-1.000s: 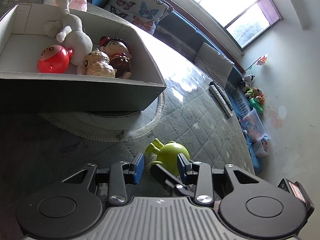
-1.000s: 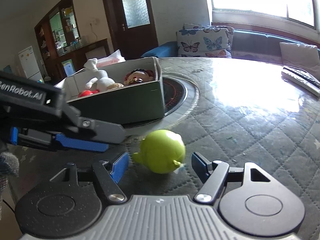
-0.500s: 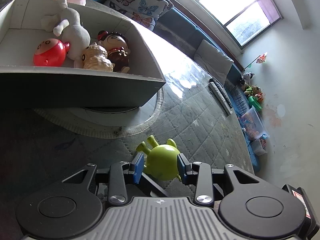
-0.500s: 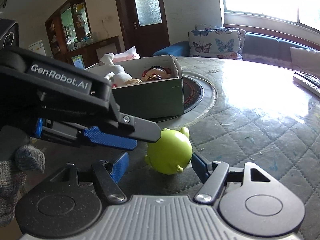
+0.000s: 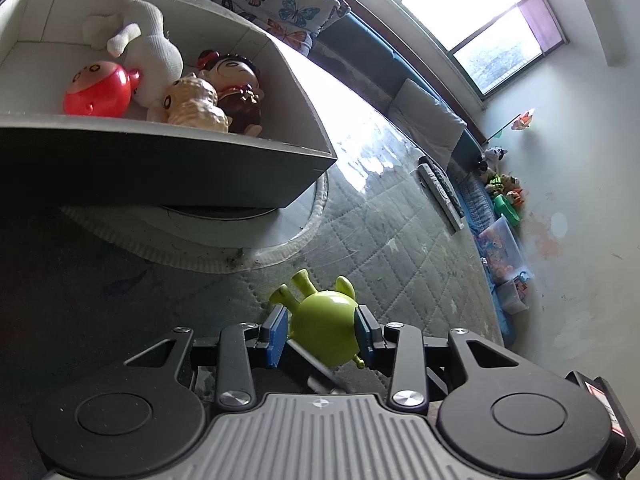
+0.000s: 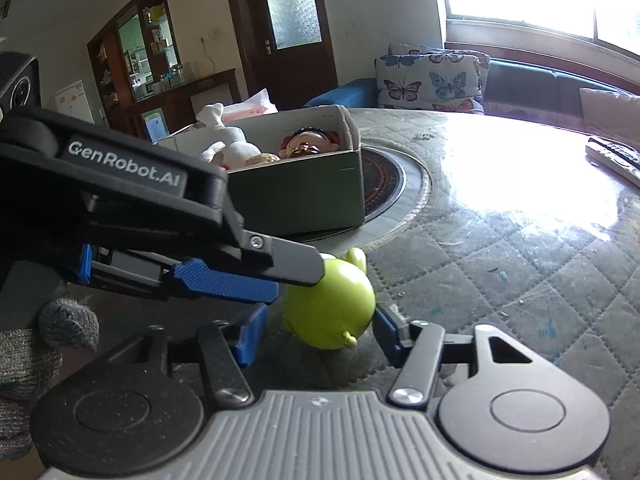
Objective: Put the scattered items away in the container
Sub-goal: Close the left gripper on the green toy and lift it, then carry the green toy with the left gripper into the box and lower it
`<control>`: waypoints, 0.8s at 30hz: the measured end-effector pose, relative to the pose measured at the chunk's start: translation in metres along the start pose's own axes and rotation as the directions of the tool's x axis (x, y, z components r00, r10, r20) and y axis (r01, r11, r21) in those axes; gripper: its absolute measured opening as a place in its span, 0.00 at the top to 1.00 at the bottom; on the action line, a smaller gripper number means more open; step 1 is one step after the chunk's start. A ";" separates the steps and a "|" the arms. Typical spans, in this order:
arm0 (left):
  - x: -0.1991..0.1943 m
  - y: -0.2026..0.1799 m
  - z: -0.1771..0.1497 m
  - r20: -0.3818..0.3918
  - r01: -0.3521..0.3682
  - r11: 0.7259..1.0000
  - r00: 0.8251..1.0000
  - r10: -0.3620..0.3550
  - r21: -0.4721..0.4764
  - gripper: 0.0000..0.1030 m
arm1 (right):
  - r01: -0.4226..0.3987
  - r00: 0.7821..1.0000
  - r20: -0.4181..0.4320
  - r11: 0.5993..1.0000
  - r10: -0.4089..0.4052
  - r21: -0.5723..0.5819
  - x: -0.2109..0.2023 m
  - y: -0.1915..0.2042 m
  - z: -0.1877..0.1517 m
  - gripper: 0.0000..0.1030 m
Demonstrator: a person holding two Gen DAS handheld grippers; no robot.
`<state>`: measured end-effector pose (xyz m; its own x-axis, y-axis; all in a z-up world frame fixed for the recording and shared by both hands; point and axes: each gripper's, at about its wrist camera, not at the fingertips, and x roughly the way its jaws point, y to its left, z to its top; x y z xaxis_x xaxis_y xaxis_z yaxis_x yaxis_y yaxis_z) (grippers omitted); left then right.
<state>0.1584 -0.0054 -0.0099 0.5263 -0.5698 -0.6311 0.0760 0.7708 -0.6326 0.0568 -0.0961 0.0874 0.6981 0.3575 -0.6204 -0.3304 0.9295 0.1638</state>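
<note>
Now, at the left claw (image 5: 322, 330): closed on a lime-green, round plastic toy with small stubby ears (image 5: 324, 332), one blue pad pressed to each flank, seemingly a firm pinch. Just beside it, the right claw (image 6: 316, 330): spread wide around the same green toy (image 6: 330, 304), right pad at or nearly at the toy's side, left pad clear of it, so gripping nothing. Toy low over the quilted grey-green surface (image 5: 400, 264), probably touching it or barely off it; cannot tell which from either wrist view.

Further out, ahead and to the left of the claws: an open grey cardboard box (image 5: 160, 172), near but apart from the toy, sitting over a round dark inset in the surface (image 6: 392, 184). Inside already: a glossy red round figure (image 5: 98, 90), a white plush animal (image 5: 154, 52), a tan woolly sheep figure (image 5: 192, 104) and a dark-haired doll with a red bow (image 5: 234, 80), all bunched toward the near right corner.

Judging by that: most of the tidying done, four items boxed, the green one gripped but not yet lifted over the near wall and dropped in. Beyond it, only slim grey remote controls (image 5: 440, 192) near the far edge of the surface; unclear whether those count as scattered items. Otherwise likely the last piece
</note>
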 end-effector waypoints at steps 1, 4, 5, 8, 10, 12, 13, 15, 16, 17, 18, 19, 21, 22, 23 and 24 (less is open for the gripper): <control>0.000 0.000 0.000 -0.001 0.002 1.000 1.000 -0.002 0.002 0.62 | 0.000 1.000 0.000 1.000 0.000 0.007 0.000 -0.002 0.001 0.50; 0.000 -0.001 -0.003 -0.002 0.005 1.000 1.000 -0.005 0.014 0.62 | 0.000 1.000 -0.006 1.000 0.000 0.018 -0.001 -0.004 0.001 0.53; -0.001 -0.002 -0.004 -0.001 0.005 1.000 1.000 -0.005 0.020 0.62 | 0.003 1.000 -0.006 1.000 -0.003 0.015 -0.001 -0.003 0.001 0.53; -0.005 -0.001 -0.007 0.001 0.010 1.000 1.000 -0.010 0.028 0.62 | 0.005 1.000 -0.007 1.000 -0.005 0.012 -0.003 -0.001 0.000 0.53; -0.010 0.000 -0.008 0.009 0.015 0.999 1.000 -0.016 0.030 0.63 | 0.002 1.000 -0.004 1.000 -0.002 0.005 -0.005 0.003 0.000 0.53; -0.018 0.001 -0.009 0.025 0.020 0.999 0.999 -0.021 0.029 0.63 | -0.002 1.000 0.004 1.000 0.002 -0.010 -0.008 0.008 0.002 0.53; -0.023 0.001 -0.010 0.037 0.024 0.999 0.999 -0.025 0.028 0.63 | -0.003 1.000 0.010 1.000 0.003 -0.018 -0.010 0.011 0.005 0.53; -0.033 0.002 -0.008 0.066 0.032 0.999 0.997 -0.033 0.024 0.63 | -0.008 1.000 0.026 0.999 0.009 -0.035 -0.013 0.018 0.010 0.53; -0.039 0.003 -0.006 0.080 0.035 0.999 0.996 -0.037 0.020 0.63 | -0.012 0.999 0.035 0.999 0.014 -0.046 -0.014 0.022 0.014 0.53; -0.045 0.004 -0.004 0.097 0.040 0.999 0.994 -0.042 0.016 0.63 | -0.017 0.999 0.046 0.998 0.020 -0.057 -0.015 0.026 0.018 0.53; -0.051 0.005 0.000 0.115 0.045 0.999 0.992 -0.046 0.012 0.64 | -0.021 0.998 0.059 0.997 0.025 -0.068 -0.016 0.030 0.023 0.53; -0.057 0.005 0.003 0.133 0.047 0.999 0.990 -0.048 0.012 0.64 | -0.025 0.997 0.071 0.997 0.031 -0.080 -0.016 0.034 0.028 0.53; -0.069 0.005 0.012 0.176 0.046 0.999 0.983 -0.049 0.020 0.64 | -0.039 0.995 0.093 0.994 0.048 -0.103 -0.015 0.043 0.039 0.53; -0.073 0.006 0.016 0.195 0.047 0.999 0.980 -0.050 0.022 0.64 | -0.050 0.993 0.101 0.992 0.062 -0.116 -0.014 0.048 0.045 0.53; -0.078 0.007 0.022 0.212 0.043 0.999 0.976 -0.047 0.020 0.64 | -0.063 0.991 0.109 0.989 0.077 -0.131 -0.012 0.053 0.051 0.53; -0.082 0.009 0.027 0.226 0.042 0.999 0.973 -0.045 0.020 0.64 | -0.061 0.990 0.119 0.988 0.079 -0.144 -0.010 0.057 0.055 0.53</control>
<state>0.1386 0.0558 0.0481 0.7003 -0.5249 -0.4837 0.1151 0.7518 -0.6492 0.0654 -0.0415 0.1453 0.7404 0.4380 -0.5099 -0.4609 0.8830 0.0891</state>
